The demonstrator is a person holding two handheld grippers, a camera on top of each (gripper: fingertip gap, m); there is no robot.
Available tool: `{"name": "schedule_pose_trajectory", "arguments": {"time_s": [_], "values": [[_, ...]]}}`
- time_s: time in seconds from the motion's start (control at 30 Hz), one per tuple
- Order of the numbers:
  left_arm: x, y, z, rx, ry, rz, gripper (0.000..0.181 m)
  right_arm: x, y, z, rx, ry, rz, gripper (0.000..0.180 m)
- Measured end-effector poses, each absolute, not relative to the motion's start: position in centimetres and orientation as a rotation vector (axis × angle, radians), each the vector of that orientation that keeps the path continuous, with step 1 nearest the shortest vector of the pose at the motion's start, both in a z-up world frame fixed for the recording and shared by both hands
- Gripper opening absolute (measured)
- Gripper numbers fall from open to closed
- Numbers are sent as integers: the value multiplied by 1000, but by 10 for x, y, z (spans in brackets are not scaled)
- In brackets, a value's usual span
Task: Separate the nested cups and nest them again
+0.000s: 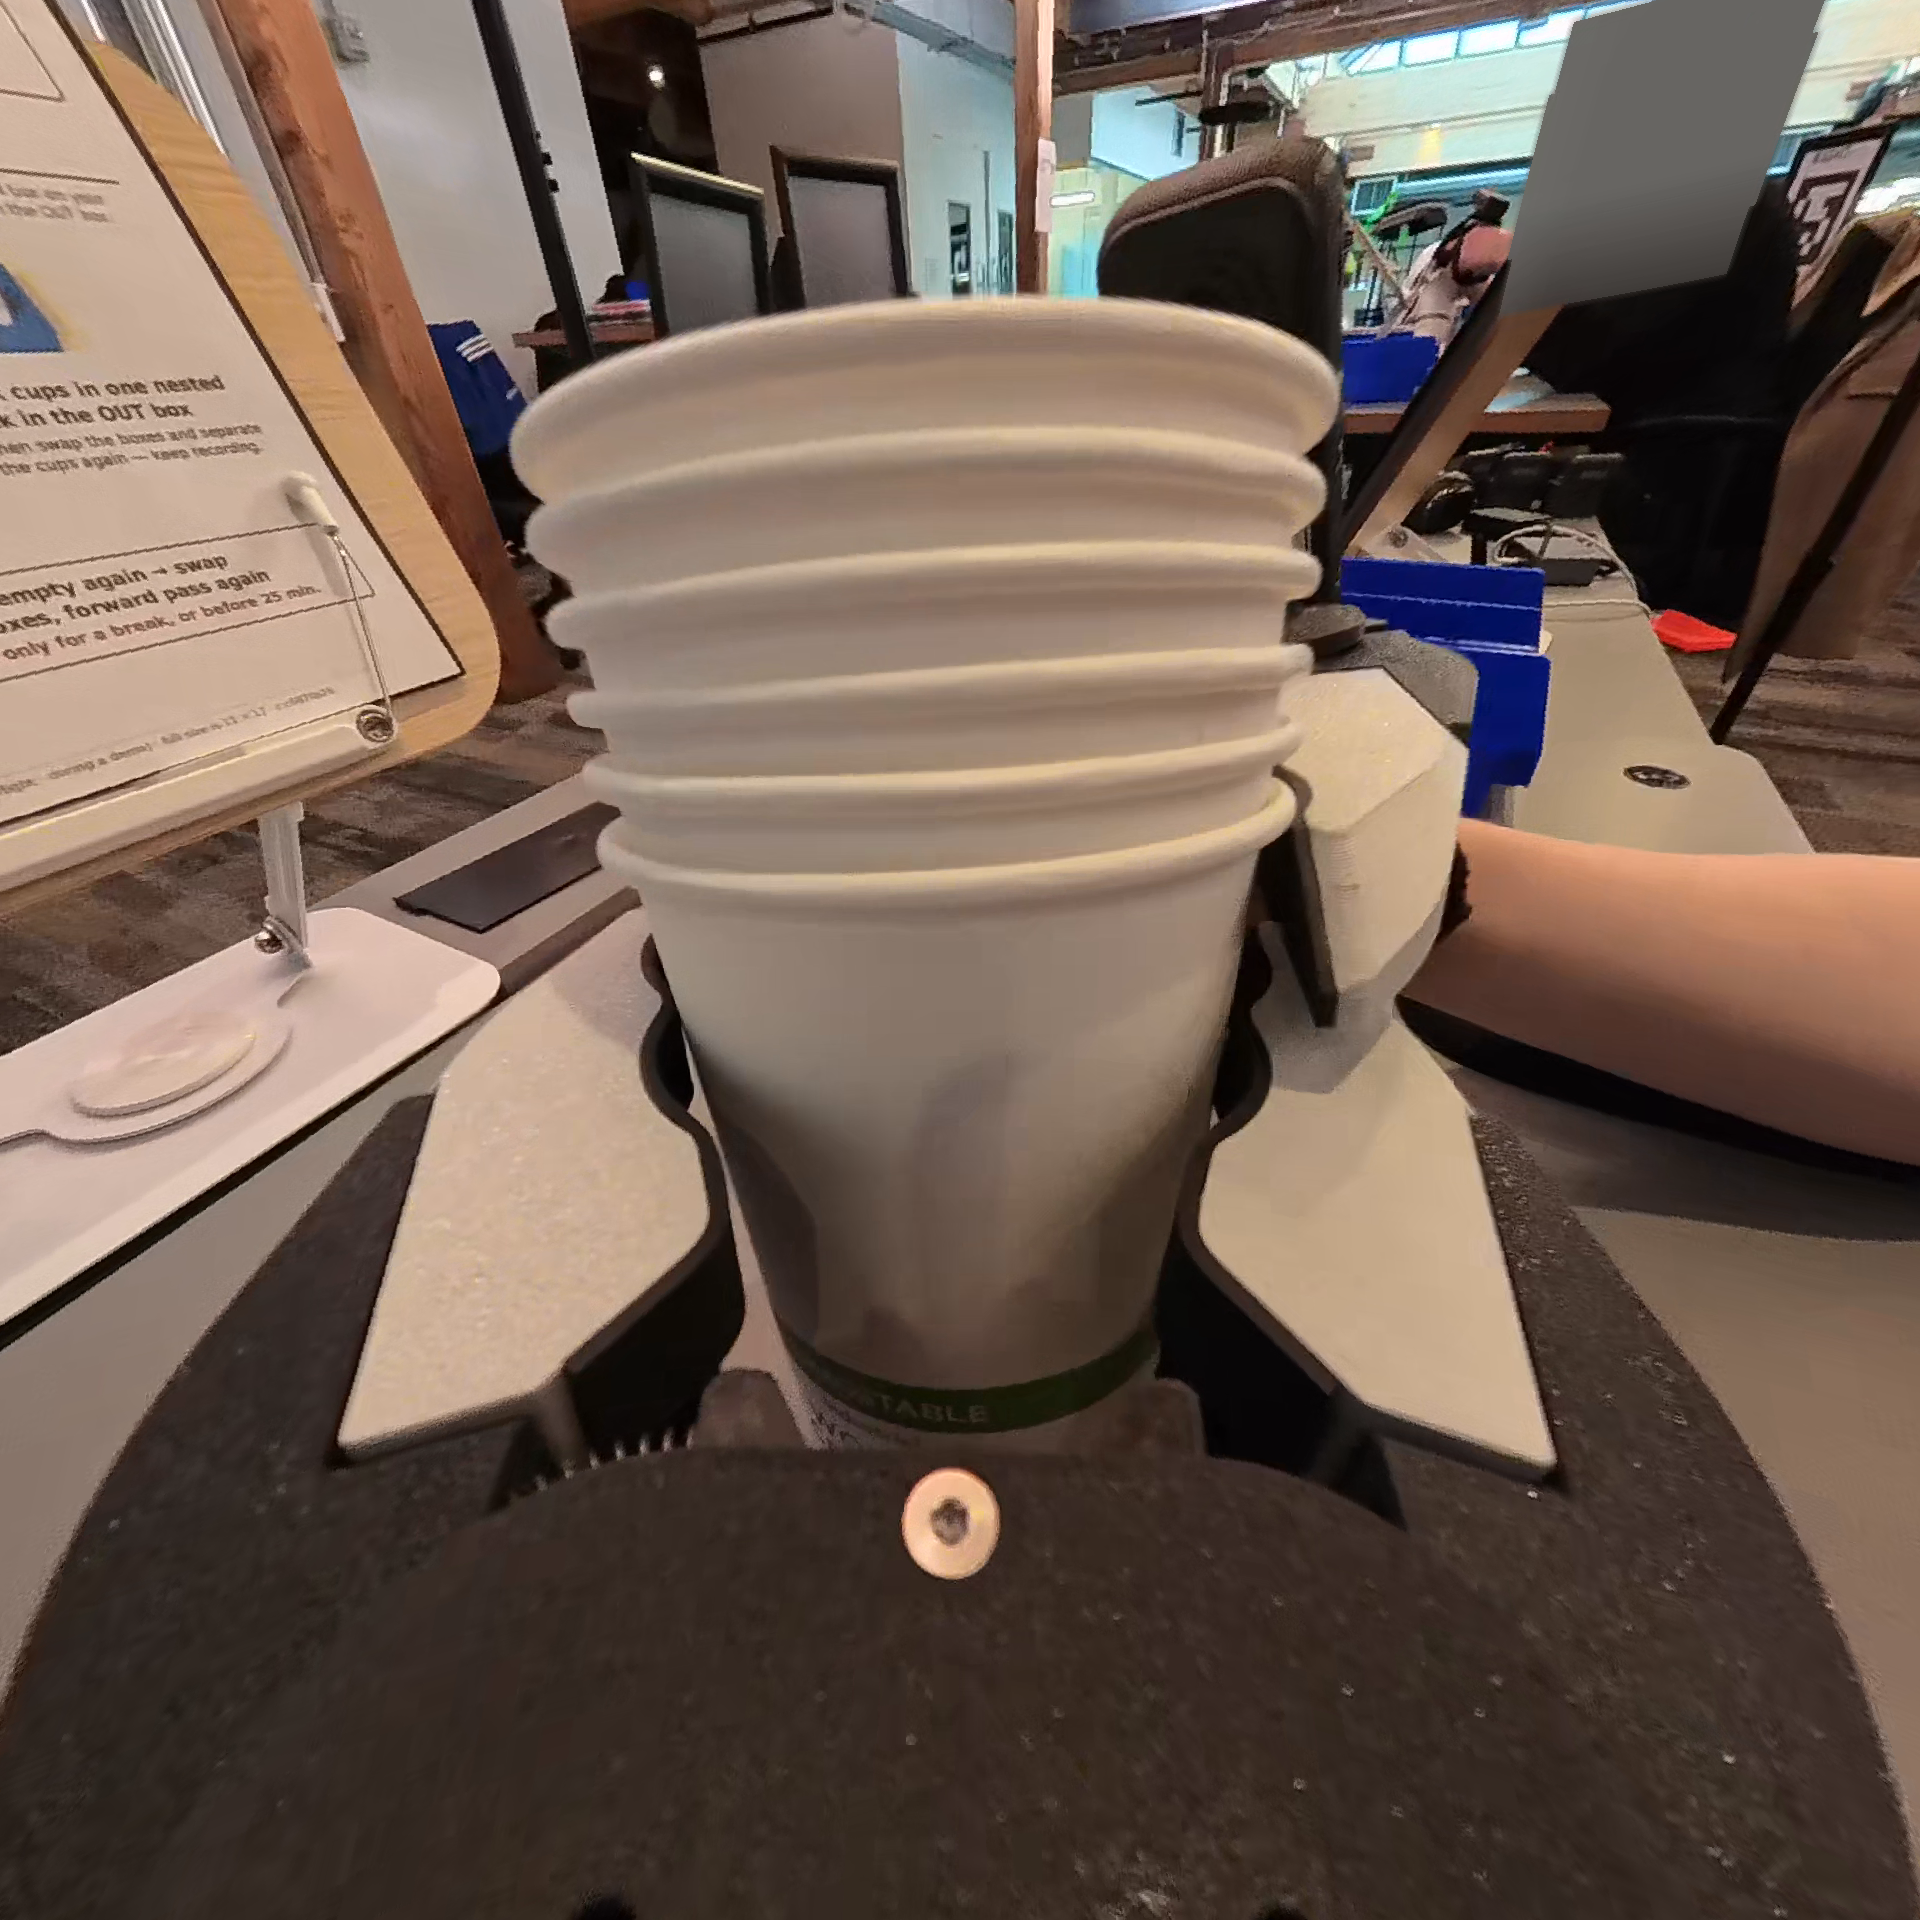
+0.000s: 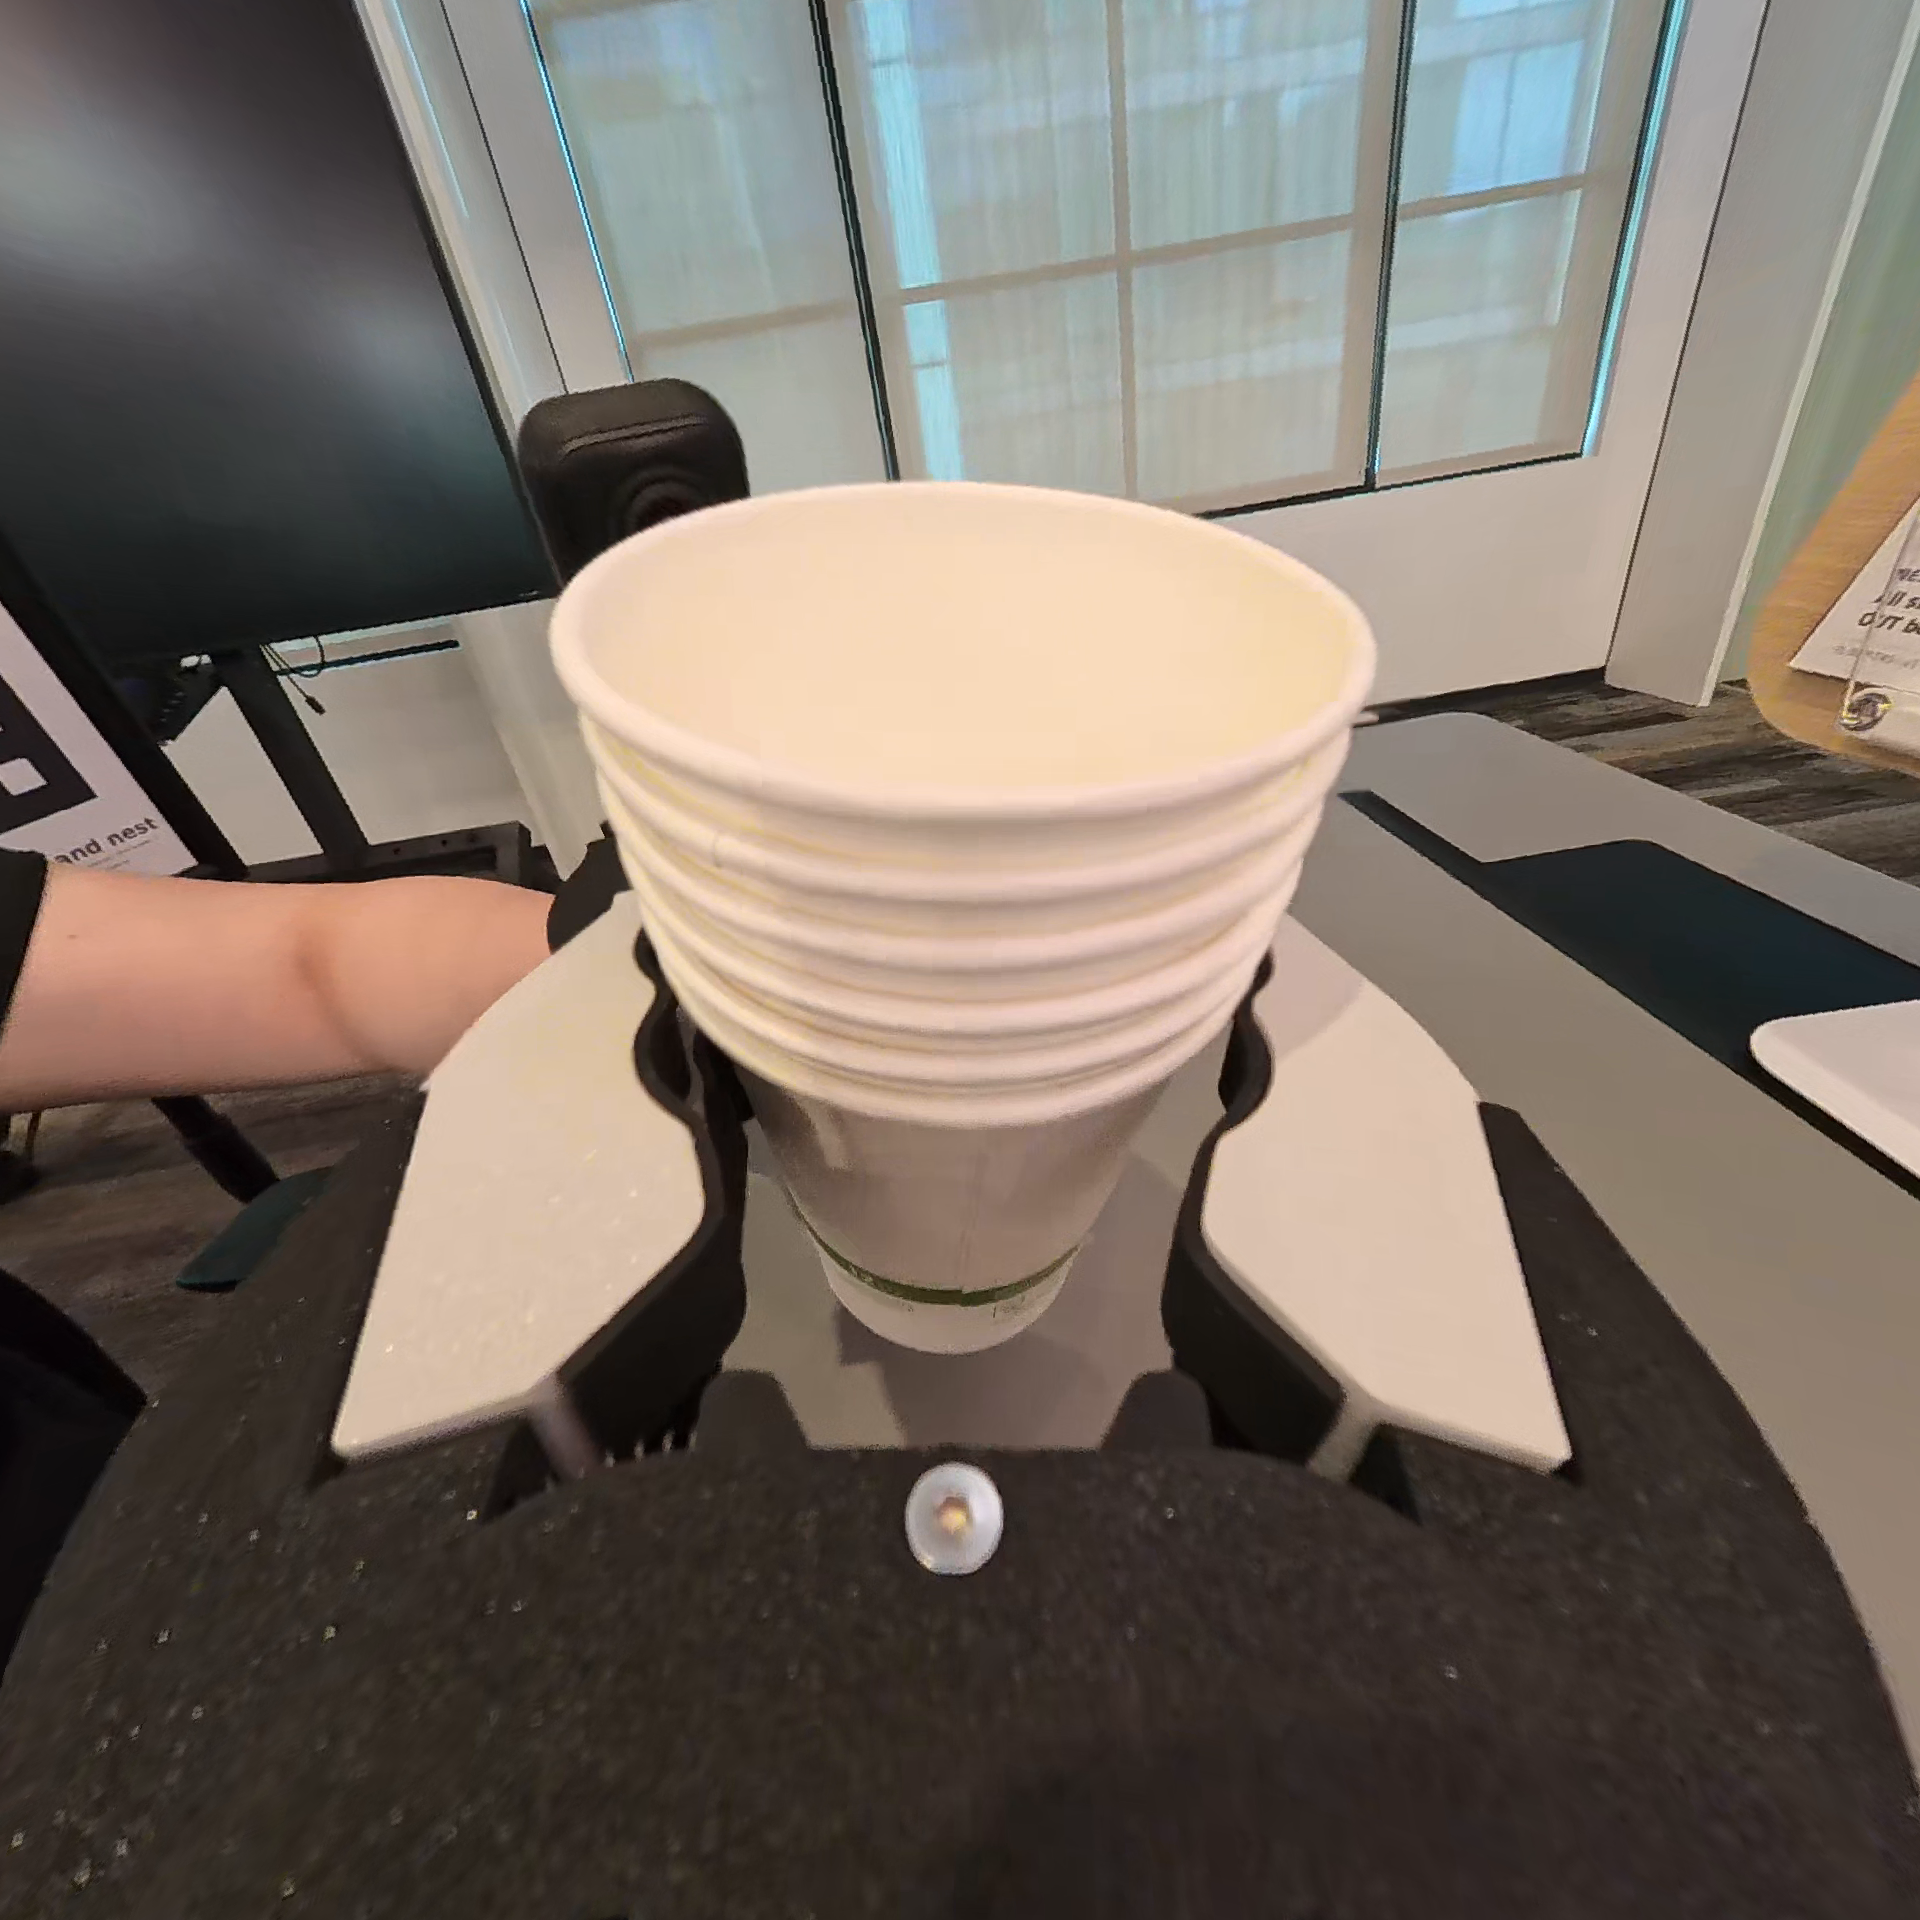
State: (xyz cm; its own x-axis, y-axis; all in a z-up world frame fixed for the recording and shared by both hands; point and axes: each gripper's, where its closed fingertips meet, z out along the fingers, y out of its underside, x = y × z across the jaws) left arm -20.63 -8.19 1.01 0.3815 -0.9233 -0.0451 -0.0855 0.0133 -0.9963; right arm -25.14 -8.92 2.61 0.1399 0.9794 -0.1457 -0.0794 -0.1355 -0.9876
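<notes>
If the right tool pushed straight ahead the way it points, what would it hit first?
The stack of nested white paper cups already sits between the right tool's fingers, so it would meet the stack at once; whether the fingers already touch it is unclear.

Paned window (dark screen beside)
</notes>
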Motion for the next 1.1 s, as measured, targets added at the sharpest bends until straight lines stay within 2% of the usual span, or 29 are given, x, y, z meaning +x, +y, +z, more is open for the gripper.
{"name": "schedule_pose_trajectory", "arguments": {"time_s": [0.43,0.93,1.1], "values": [[-226,-87,18,-1437,974,-791,99,-243,-90,39,-1257,-966,1221,98],[-205,-103,-17,-1641,1146,-914,106,-248,-111,44,-1165,-1079,1219,98],[-203,-104,-16,-1595,1137,-942,102,-248,-111,43,-1162,-1090,1213,99]]}}
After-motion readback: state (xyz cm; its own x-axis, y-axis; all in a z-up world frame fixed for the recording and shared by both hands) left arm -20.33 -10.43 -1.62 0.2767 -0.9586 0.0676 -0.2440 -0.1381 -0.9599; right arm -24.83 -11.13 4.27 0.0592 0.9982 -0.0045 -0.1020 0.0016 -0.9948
